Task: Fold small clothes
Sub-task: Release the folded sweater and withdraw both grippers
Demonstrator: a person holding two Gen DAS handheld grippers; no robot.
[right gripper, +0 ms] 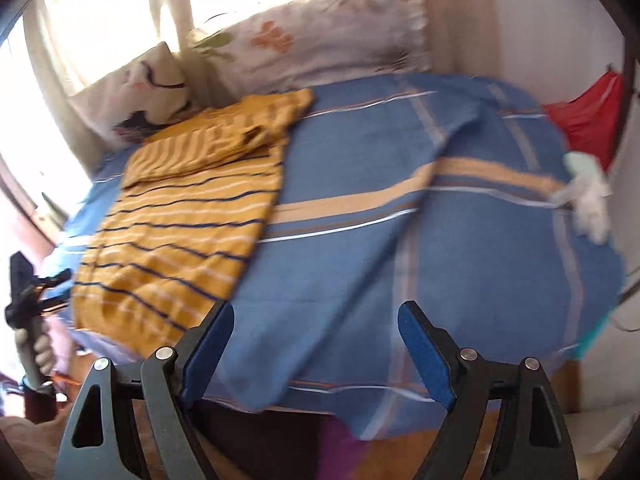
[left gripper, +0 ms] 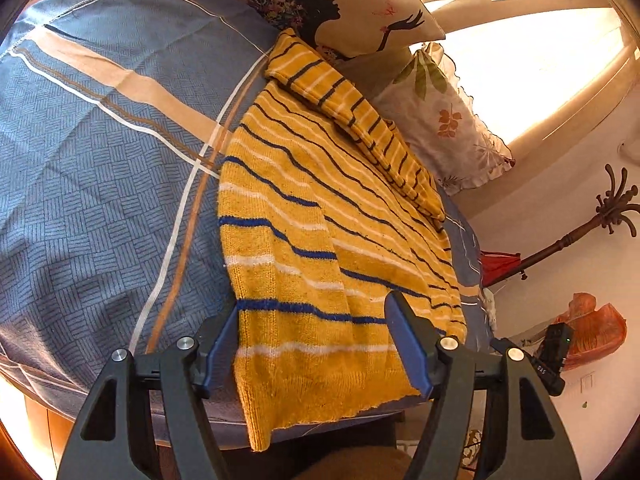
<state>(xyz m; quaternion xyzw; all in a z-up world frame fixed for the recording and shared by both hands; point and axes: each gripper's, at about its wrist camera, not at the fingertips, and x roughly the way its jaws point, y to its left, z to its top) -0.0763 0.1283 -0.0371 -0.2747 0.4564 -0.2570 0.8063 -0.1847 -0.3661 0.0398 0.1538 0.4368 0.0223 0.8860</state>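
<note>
From the left wrist, the left gripper (left gripper: pixel 320 344) has its jaws spread wide around the near hem of the yellow striped sweater (left gripper: pixel 320 216), which lies flat on the blue bed sheet (left gripper: pixel 100 160), one sleeve folded across its far end near two pillows (left gripper: pixel 440 128). From the right wrist, blurred, the right gripper (right gripper: pixel 316 344) hangs released over bare sheet, just right of the sweater.
</note>
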